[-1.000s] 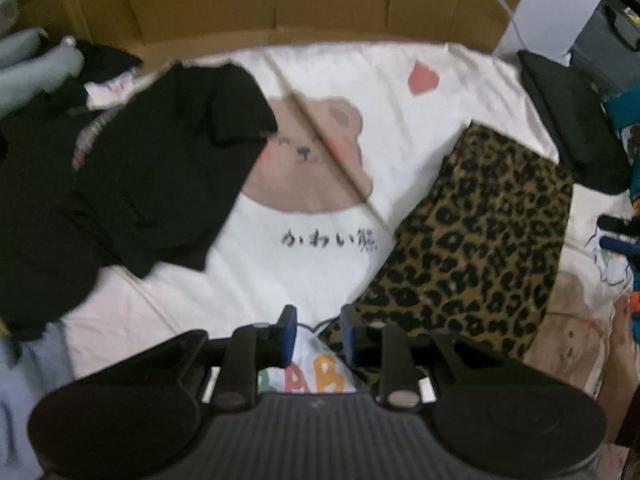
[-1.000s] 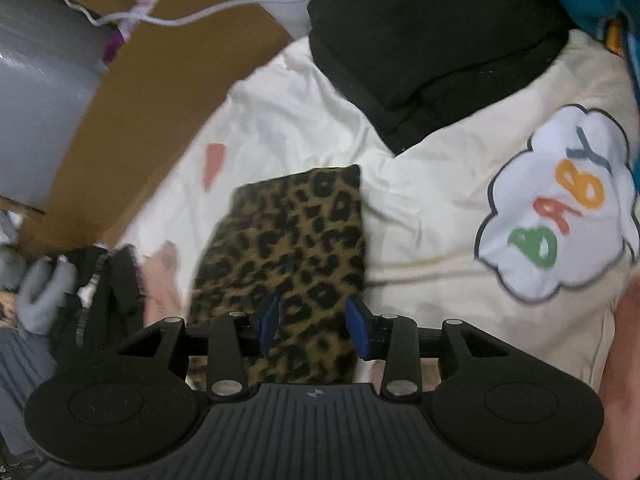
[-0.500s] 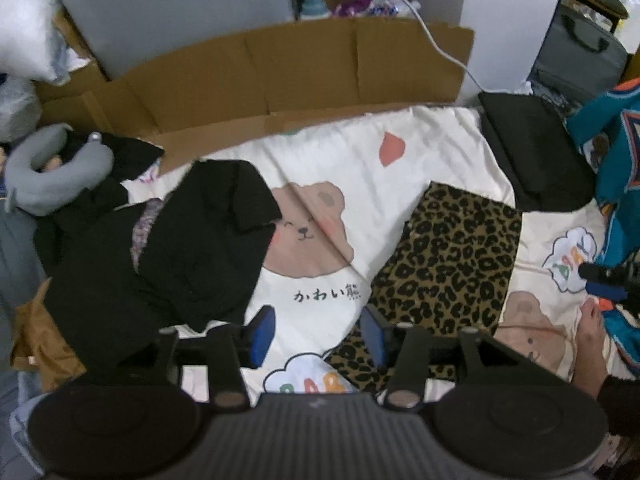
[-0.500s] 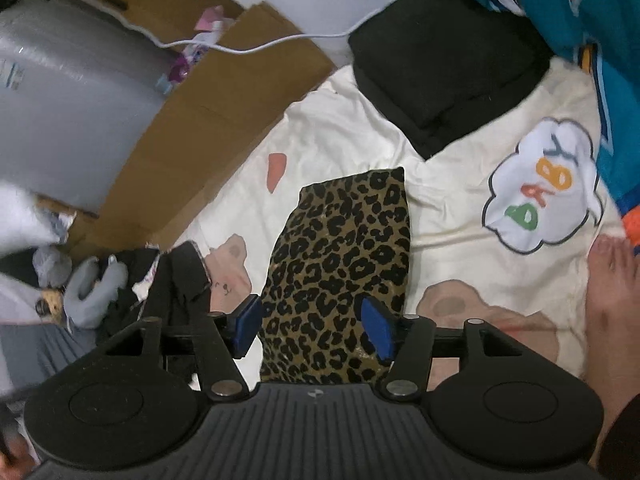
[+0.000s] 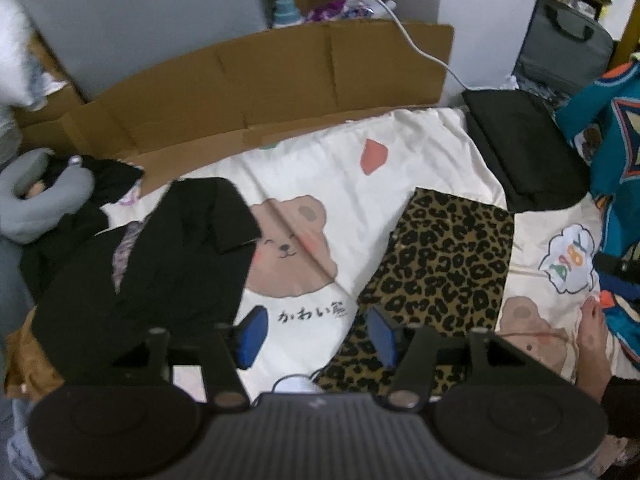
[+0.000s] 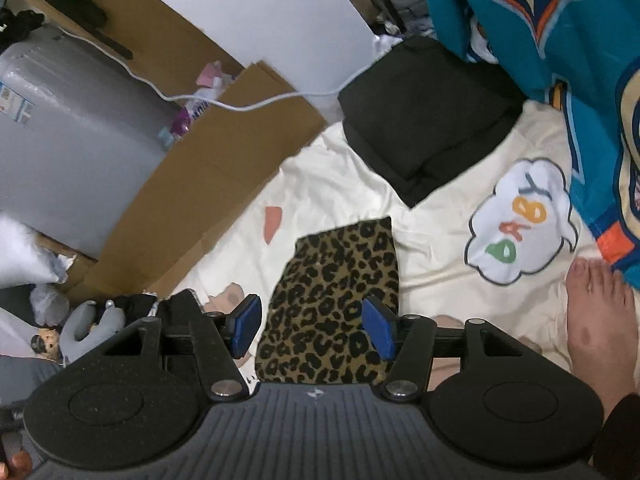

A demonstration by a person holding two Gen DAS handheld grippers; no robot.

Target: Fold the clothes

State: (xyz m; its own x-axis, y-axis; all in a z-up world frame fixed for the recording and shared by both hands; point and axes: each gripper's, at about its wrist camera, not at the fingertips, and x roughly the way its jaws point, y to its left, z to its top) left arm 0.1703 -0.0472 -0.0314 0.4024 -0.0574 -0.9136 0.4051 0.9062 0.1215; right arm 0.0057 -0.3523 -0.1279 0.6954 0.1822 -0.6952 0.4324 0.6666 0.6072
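A folded leopard-print garment [image 5: 444, 256] lies flat on the cream bear-print sheet [image 5: 332, 184]; it also shows in the right wrist view [image 6: 336, 300]. A loose black garment [image 5: 140, 264] lies crumpled at the left. A folded black garment [image 5: 524, 152] sits at the far right; it also shows in the right wrist view [image 6: 428, 116]. My left gripper [image 5: 316, 336] is open and empty, held above the sheet. My right gripper [image 6: 310, 330] is open and empty, held above the leopard garment.
A cardboard sheet [image 5: 280, 80] stands along the far edge. A teal printed garment [image 6: 560, 60] lies at the right. A bare foot [image 6: 600, 316] rests on the sheet's right side. A grey neck pillow [image 5: 36, 196] sits far left. A white cable [image 6: 240, 104] crosses the cardboard.
Both grippers have opened wide and risen away from the leopard garment, which now lies released and flat on the sheet.
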